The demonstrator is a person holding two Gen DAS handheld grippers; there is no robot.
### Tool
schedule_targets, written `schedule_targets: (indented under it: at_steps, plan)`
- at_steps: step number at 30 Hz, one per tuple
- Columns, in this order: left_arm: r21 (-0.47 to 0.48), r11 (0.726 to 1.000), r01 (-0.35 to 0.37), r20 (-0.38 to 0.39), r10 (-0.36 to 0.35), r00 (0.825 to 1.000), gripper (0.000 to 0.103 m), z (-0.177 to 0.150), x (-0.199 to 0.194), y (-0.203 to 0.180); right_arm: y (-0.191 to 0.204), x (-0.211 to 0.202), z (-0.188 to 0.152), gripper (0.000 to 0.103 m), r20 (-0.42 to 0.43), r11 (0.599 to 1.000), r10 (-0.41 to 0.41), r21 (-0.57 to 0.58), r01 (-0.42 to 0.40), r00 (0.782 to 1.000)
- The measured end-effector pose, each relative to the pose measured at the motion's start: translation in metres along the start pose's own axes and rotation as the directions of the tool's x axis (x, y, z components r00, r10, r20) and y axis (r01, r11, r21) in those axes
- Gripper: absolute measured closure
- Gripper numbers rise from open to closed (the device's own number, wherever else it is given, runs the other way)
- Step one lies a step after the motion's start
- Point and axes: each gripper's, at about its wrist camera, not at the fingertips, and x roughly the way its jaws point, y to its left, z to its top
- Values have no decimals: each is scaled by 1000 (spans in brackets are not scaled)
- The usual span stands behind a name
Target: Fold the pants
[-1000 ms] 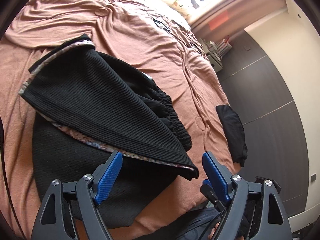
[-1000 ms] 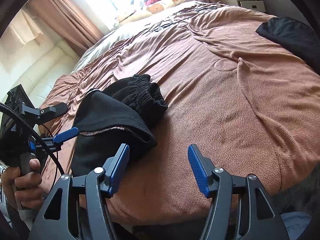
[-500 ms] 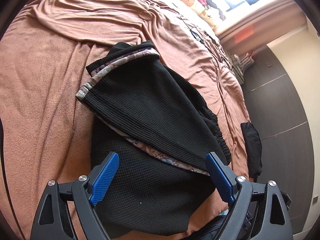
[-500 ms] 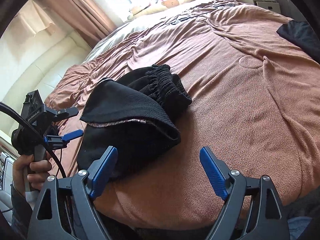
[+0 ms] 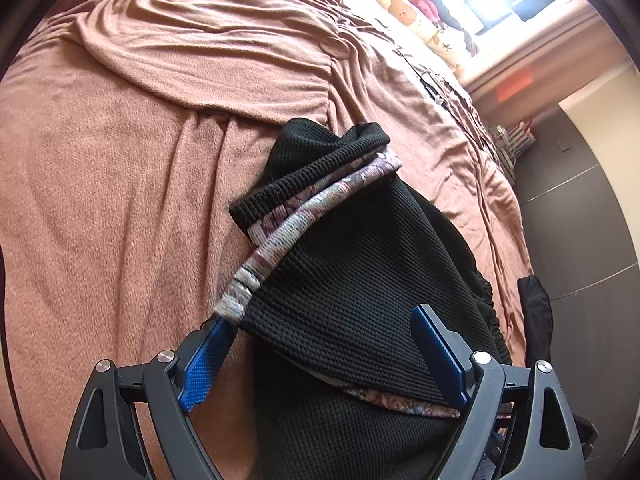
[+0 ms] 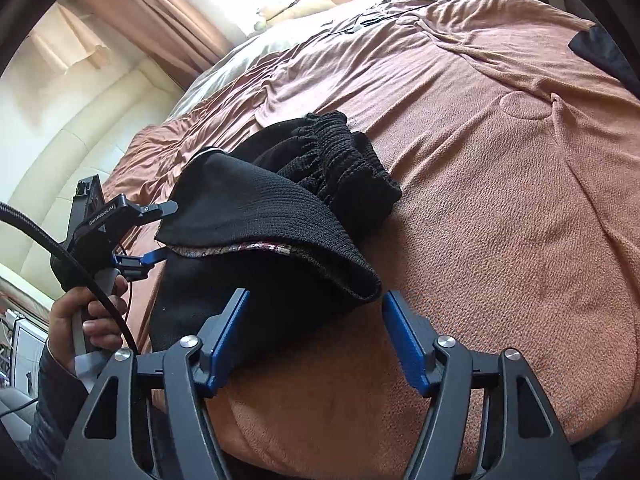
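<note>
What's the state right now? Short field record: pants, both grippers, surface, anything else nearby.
pants: black pants folded over on themselves, patterned hem band showing, elastic waistband bunched at the far end
left gripper: wide open, astride the folded edge, nothing pinched
right gripper: jaws closing, near corner of the fold between them, pads not pressing on it
surface: brown blanket on a bed
other: second black garment at the bed's edge

The left wrist view looks steeply down over the black pants [image 5: 360, 280] on the bed [image 5: 120, 200], close, window at one o'clock. The right wrist view faces them lower, from the bed's edge. Both share the pants and bedspread.
</note>
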Motion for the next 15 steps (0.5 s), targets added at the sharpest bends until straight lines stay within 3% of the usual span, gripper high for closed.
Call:
schedule_targets:
  at_steps: [2, 7, 9, 12, 15]
  plan:
    - [12, 1000, -16, 14, 16, 1000, 17, 5, 2, 2, 1, 4, 2, 47, -7, 1000, -5, 0, 5, 1000]
    - [53, 998, -35, 38, 33, 999, 45, 17, 3, -2, -3, 8, 5, 66, -3, 1000, -5, 28, 5, 1000]
    - [65, 997, -46, 48, 43, 998, 71, 20, 0, -5, -7, 8, 5, 79, 2, 999, -1, 43, 1, 1000]
    - [80, 997, -12, 49, 8, 999, 85, 26, -7, -13, -11, 6, 4, 94, 14, 998, 3, 57, -4, 1000]
    - [104, 994, 12, 58, -18, 998, 86, 34, -15, -27, -15, 2, 3, 97, 31, 997, 24, 74, -26, 999]
